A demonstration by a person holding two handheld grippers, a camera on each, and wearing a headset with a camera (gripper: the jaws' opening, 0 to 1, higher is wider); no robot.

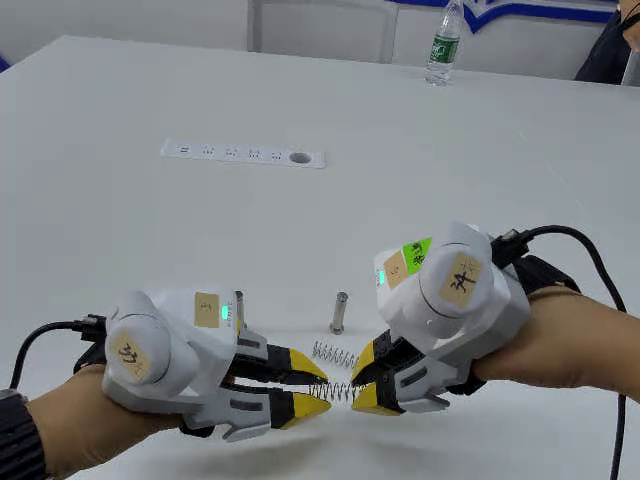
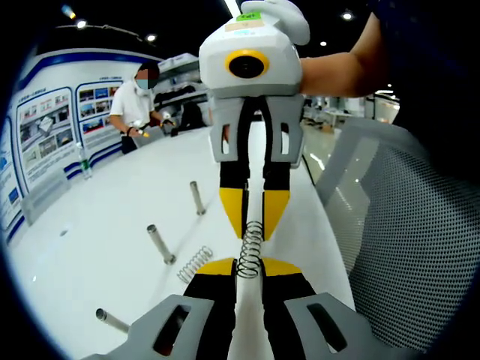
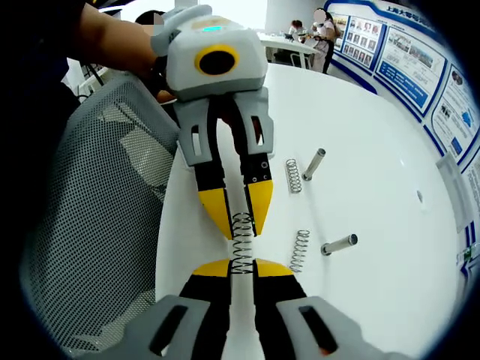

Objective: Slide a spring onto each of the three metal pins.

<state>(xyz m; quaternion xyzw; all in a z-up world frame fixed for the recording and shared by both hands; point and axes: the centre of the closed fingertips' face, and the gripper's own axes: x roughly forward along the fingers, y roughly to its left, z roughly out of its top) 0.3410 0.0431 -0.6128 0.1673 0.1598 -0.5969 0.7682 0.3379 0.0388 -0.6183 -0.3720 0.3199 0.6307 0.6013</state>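
above the white table (image 1: pixel 150 220), left gripper (image 1: pixel 318 385) and right gripper (image 1: pixel 359 380) each pinching one end of a spring (image 1: pixel 338 391), loose spring (image 1: pixel 335 353) and pin (image 1: pixel 339 312) beside

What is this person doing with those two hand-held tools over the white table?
A person holds one gripper in each hand, tips facing each other. The left gripper and the right gripper each pinch one end of a small spring low over the white table. Three metal pins wait on the table, all bare, and two more springs lie near them, so no spring is on a pin yet.
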